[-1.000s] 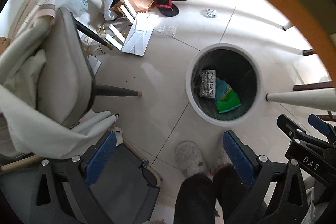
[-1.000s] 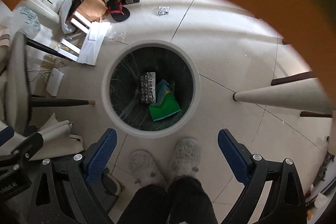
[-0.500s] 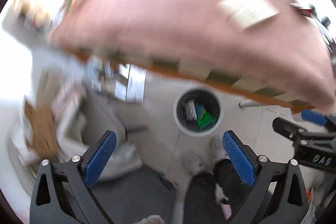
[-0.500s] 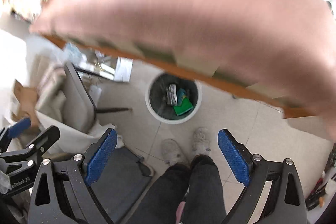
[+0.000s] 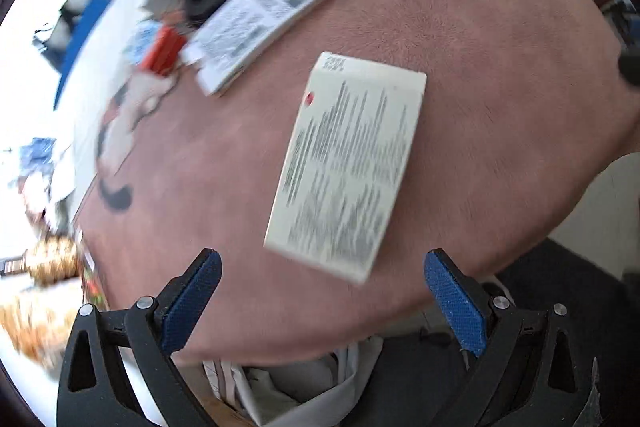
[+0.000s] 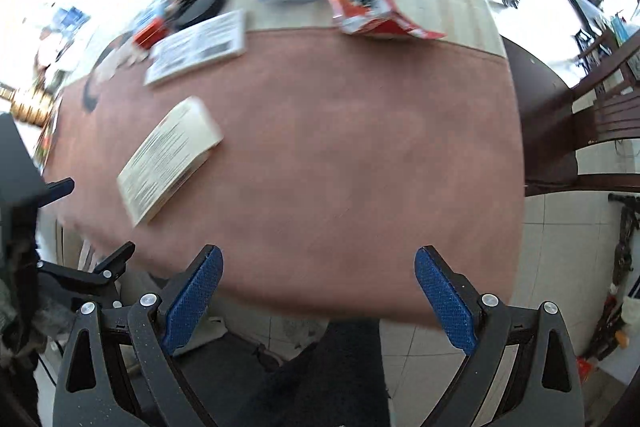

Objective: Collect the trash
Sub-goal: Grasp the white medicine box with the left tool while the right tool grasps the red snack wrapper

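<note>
Pink cloth covered the table (image 5: 500, 47) that filled both views, where a second before both cameras had looked down at the floor and the white trash bin with a blister pack already inside. Both grippers had been lifted up to the table, so one drop seemed finished and a new pick was starting. The left gripper (image 5: 322, 293) had its jaws wide apart, near the cream printed box (image 5: 348, 163). The right gripper (image 6: 318, 291) was also spread and empty.

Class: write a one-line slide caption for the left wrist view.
Open left gripper hovers near a cream printed cardboard box on the pink tablecloth.
</note>
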Tool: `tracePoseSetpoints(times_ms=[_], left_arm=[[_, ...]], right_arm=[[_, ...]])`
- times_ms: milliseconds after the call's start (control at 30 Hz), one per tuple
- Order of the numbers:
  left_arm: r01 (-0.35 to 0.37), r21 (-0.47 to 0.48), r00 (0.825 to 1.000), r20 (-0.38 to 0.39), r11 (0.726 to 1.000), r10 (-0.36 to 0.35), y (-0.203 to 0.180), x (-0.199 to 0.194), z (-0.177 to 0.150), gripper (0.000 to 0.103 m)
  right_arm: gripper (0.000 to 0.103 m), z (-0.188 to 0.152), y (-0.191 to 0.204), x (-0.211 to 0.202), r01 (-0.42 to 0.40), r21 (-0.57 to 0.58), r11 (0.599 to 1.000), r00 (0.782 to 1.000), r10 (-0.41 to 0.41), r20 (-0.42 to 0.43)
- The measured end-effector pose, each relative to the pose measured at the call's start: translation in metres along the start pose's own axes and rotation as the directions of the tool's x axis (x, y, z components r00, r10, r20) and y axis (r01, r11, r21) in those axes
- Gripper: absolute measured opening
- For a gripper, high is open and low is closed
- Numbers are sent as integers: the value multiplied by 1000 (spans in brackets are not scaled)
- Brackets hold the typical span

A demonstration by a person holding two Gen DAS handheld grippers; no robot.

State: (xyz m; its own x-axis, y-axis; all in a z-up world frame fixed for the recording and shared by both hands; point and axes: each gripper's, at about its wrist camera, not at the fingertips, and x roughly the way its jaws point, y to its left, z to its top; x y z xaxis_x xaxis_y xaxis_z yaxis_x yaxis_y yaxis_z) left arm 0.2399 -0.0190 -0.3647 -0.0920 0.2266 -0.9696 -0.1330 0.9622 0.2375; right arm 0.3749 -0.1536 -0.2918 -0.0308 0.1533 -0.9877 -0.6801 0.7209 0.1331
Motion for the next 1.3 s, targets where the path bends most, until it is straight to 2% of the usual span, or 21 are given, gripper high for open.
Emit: tracePoseSetpoints(times_ms=[133,267,300,367,400,500,567,600,633,667,700,767,833,867,900,933,1067,1133,1233,1267,1300], left_arm=[[70,81,995,-74,994,-64,2,22,23,103],[157,94,982,-124,983,-145,3,35,35,103],[173,84,979,-126,981,-162,5,36,38,100],[205,45,971,-132,978,-197,11,40,42,79],[214,29,968,-138,976,-208,13,41,43,75],[235,-13,962,-137,972,-235,19,41,43,75],[227,-90,961,-142,970,-238,31,43,44,75],[221,-160,960,-138,962,-244,41,44,45,75],[225,-256,955,-131,940,-265,52,45,43,75],[223,-362,953,-114,905,-280,66,46,41,75],[220,-470,950,-94,855,-296,79,47,36,75],[225,-674,939,-44,704,-342,104,53,24,75],[232,-803,927,11,550,-375,120,59,12,75],[230,-835,923,24,499,-385,124,62,9,75],[218,-848,925,21,484,-380,125,63,9,75],[210,-847,927,14,489,-374,125,64,10,75],[166,-805,945,-36,570,-326,119,63,23,79],[166,-790,948,-36,590,-315,119,62,24,77],[173,-772,957,-15,612,-290,114,56,29,71],[162,-765,962,-20,624,-274,110,54,31,71],[155,-760,965,-20,632,-261,106,51,33,71]], right_arm=[[98,36,-21,17,-7,38,999,1000,8,-22],[98,70,-30,31,-16,49,999,999,19,-51],[98,77,-30,34,-19,49,999,998,22,-56],[98,91,-30,38,-25,49,998,998,28,-64],[98,99,-29,40,-27,49,998,997,30,-67],[98,119,-31,38,-31,46,998,998,34,-60],[98,135,-30,37,-25,37,999,999,27,-45],[98,143,-29,38,-18,33,999,999,19,-40],[98,153,-28,39,-12,32,999,999,13,-36],[98,163,-28,42,-8,30,1000,999,9,-32],[98,175,-26,47,12,17,1000,999,-12,-34],[98,193,-23,59,43,-3,999,998,-43,-45],[98,212,-18,75,74,-33,997,996,-76,-53],[98,219,-14,82,85,-56,995,994,-89,-63],[98,224,-10,89,93,-74,993,993,-98,-71],[98,229,-7,97,101,-95,990,990,-109,-88],[100,238,5,118,111,-144,983,983,-130,-132],[99,237,11,119,144,-163,976,980,-164,-112],[96,234,14,116,144,-166,975,984,-159,-78],[91,232,14,114,145,-169,975,985,-157,-65],[82,230,15,109,145,-177,974,987,-155,-48]])
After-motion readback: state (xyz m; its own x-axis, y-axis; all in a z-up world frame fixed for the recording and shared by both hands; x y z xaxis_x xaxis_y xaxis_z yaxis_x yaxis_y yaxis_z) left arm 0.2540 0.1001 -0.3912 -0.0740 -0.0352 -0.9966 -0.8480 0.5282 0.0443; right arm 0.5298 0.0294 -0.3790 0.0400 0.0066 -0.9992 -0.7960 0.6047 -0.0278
